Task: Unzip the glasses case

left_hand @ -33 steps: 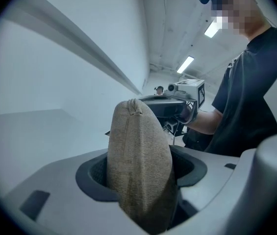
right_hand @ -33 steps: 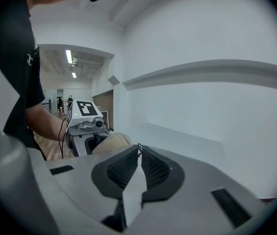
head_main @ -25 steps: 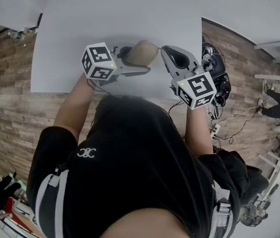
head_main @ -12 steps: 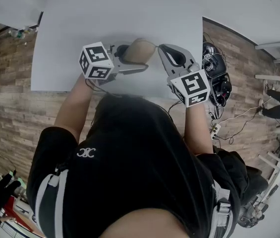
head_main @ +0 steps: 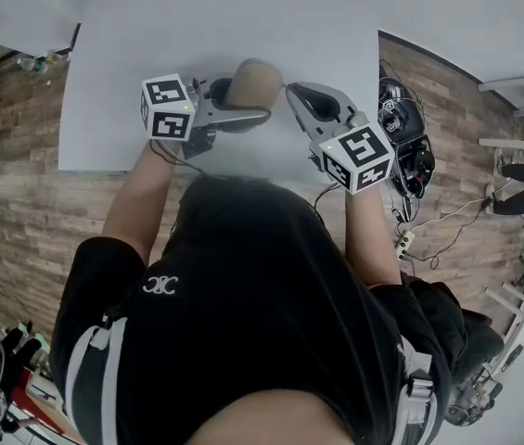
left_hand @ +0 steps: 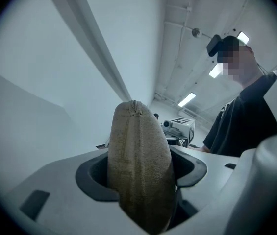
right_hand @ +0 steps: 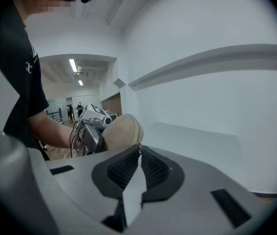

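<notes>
A wide white bench [head_main: 122, 54] fills the upper part of the head view, with plank-patterned wooden floor [head_main: 20, 184] round its left and right sides. The person, in a black short-sleeved top [head_main: 243, 295], stands at the near edge of the bench and reaches both bare forearms out over it. On the floor to the right lies a dark tangle of gear and cables [head_main: 405, 137]. The left hand-held gripper [left_hand: 143, 180] points across toward the right one, its marker cube [head_main: 167, 107] toward the person. Its jaws stand partly open and are closed on the two broad sides of the glasses case [head_main: 254, 83]. The case is a tan, fabric-covered oval, gripped at one end with its rounded far end poking past the jaws. In the left gripper view a stitched seam runs up its middle. It sits over the bench near the front edge; whether it touches the surface cannot be told. The right hand-held gripper [right_hand: 139, 151], angled slightly downward, has its tips just beside the case's far end. Its ribbed pads are nearly together, pinching a small thin zip pull [right_hand: 139, 147] at the very tips.
</notes>
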{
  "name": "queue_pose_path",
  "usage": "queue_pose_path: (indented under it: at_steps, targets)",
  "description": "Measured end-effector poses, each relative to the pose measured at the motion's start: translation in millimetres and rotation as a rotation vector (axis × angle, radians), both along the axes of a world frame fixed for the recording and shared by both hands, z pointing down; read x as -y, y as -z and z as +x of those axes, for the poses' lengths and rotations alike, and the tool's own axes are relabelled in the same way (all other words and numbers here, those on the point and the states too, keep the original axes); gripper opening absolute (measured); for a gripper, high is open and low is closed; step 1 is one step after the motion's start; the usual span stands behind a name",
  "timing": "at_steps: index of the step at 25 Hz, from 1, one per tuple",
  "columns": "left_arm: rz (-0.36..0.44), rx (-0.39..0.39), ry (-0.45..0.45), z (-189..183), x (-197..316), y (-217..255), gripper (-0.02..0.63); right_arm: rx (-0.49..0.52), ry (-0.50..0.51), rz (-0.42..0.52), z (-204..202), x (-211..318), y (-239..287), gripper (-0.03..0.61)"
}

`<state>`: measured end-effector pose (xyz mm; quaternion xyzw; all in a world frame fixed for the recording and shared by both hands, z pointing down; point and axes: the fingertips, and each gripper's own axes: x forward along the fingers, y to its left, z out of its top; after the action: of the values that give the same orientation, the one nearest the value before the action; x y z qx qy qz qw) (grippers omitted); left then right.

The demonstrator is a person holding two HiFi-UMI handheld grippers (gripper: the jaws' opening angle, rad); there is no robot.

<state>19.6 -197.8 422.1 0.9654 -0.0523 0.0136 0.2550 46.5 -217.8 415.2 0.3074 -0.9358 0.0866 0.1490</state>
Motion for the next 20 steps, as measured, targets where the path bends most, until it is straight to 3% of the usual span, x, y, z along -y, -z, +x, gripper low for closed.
queue_pose_path:
  at_steps: [20]
  targets:
    - [-0.131, -0.203, 0.117, -9.1, 27.1, 21.0, 0.295, -0.107, 0.077, -0.053, -15.0, -25.2, -40.3, 0.028]
